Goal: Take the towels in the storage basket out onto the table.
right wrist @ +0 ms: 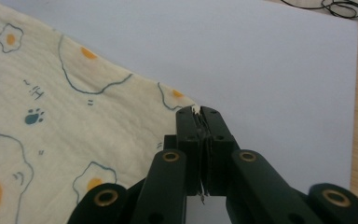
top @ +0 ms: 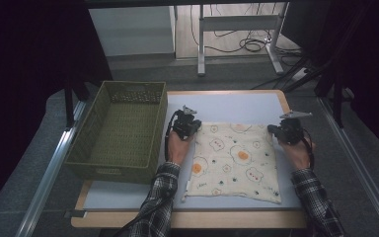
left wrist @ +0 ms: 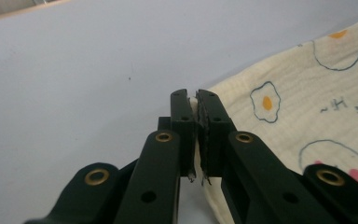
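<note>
A cream cloth printed with fried eggs lies flat on the pale blue table top. My left gripper is shut on the cloth's far left corner; in the left gripper view the cloth is pinched between the jaws of my left gripper. My right gripper is shut on the far right corner, and in the right gripper view a sliver of the cloth pokes out at the tips of my right gripper. Both corners sit low, near the table.
An olive woven basket stands open at the left side of the table, close to my left hand. A wooden table edge frames the blue mat. Desk legs and cables lie on the floor beyond.
</note>
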